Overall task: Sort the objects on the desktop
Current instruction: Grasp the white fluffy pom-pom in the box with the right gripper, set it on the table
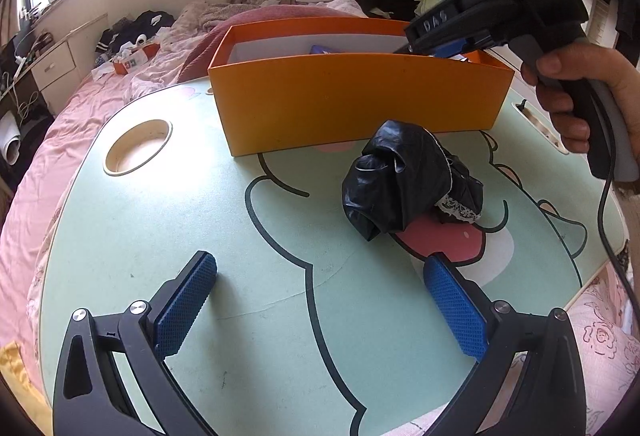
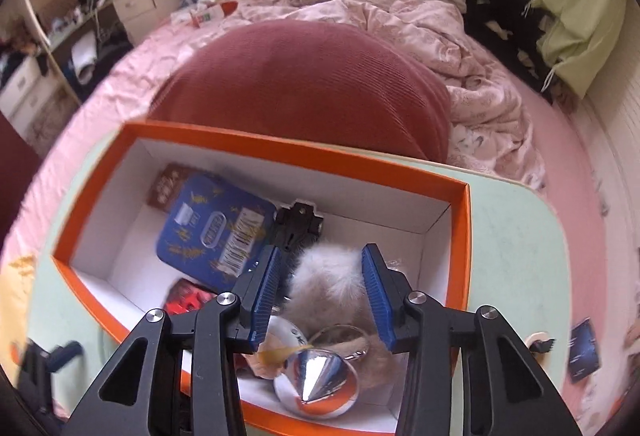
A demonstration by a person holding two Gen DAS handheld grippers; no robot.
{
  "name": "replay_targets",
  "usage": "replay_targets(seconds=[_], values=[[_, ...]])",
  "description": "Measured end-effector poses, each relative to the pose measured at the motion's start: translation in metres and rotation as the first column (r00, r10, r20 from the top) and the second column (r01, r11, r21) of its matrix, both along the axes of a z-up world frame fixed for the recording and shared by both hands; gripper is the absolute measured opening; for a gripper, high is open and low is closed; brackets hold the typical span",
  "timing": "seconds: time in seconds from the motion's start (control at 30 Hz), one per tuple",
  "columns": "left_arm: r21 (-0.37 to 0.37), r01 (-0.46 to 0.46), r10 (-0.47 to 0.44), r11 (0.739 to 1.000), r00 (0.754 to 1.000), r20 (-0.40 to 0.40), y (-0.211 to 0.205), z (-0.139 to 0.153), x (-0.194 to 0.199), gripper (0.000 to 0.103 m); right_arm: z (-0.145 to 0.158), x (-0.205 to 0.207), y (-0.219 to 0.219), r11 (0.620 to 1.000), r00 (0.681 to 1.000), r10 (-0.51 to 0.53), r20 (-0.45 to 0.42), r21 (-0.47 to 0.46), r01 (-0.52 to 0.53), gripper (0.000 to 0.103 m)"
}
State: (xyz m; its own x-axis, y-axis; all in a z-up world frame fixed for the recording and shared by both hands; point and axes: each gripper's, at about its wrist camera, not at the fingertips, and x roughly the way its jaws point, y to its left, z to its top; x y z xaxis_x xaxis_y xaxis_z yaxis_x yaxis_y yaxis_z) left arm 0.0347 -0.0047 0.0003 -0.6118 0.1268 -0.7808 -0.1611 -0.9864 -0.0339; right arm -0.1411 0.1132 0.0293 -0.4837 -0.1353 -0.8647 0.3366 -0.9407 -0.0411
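Hovering low over the desk (image 1: 160, 220), the left gripper (image 1: 320, 300) points down at the mint cartoon surface with its jaws spread wide and nothing between the blue pads (image 1: 186, 304). A crumpled black bundle with lace trim (image 1: 408, 180) lies on the desk just ahead of it, near the front wall of the orange box (image 1: 352, 104) but apart from it.

Right gripper (image 2: 324, 296) is held by a hand (image 1: 580, 96) above the right end of the box, angled down into it. Its jaws stand fairly narrow, straddling a pale fluffy pompom (image 2: 328, 276); whether the pads press on the fluff cannot be told.

Box contents in the right wrist view: blue printed card (image 2: 212, 232) leaning on a brown packet (image 2: 168, 188), a black clip-like part (image 2: 298, 224), a red item (image 2: 188, 300), a shiny metal cone-shaped piece (image 2: 316, 388) beside a metal ring (image 2: 340, 340). A small dark card (image 2: 584, 352) lies outside the box on the desk at the right. A red cushion (image 2: 304, 84) sits behind the box on the bed (image 2: 500, 96).
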Motion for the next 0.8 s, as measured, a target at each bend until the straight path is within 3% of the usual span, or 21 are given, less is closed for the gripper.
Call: replay_targets(seconds=[0.1, 0.23, 0.33, 0.43, 0.57, 0.8], values=[[0.0, 0.0, 0.0, 1.0, 1.0, 0.0, 0.0, 0.0, 0.0, 0.103, 0.001, 0.004, 0.007, 1.0, 1.0, 0.005, -0.026, -0.012, -0.005, 0.022], [0.0, 0.0, 0.0, 1.0, 1.0, -0.001, 0.0, 0.0, 0.0, 0.103, 0.022, 0.01, 0.03, 0.982, 0.998, -0.008, -0.062, -0.189, -0.004, 0.021], [0.0, 0.0, 0.0, 1.0, 1.0, -0.001, -0.001, 0.0, 0.0, 0.103, 0.05, 0.041, 0.041, 0.951, 0.994, 0.012, -0.105, -0.306, -0.044, 0.021], [0.0, 0.0, 0.0, 1.0, 1.0, -0.001, -0.001, 0.0, 0.0, 0.103, 0.064, 0.078, 0.043, 0.935, 0.987, 0.058, -0.153, -0.339, -0.108, 0.021], [0.0, 0.0, 0.0, 1.0, 1.0, -0.001, 0.0, 0.0, 0.0, 0.103, 0.043, 0.115, 0.042, 0.94, 0.987, 0.079, -0.142, -0.318, -0.121, 0.022], [0.0, 0.0, 0.0, 1.0, 1.0, -0.002, -0.001, -0.001, 0.0, 0.103, -0.006, 0.125, 0.045, 0.929, 0.995, 0.09, -0.032, -0.357, -0.095, 0.025]])
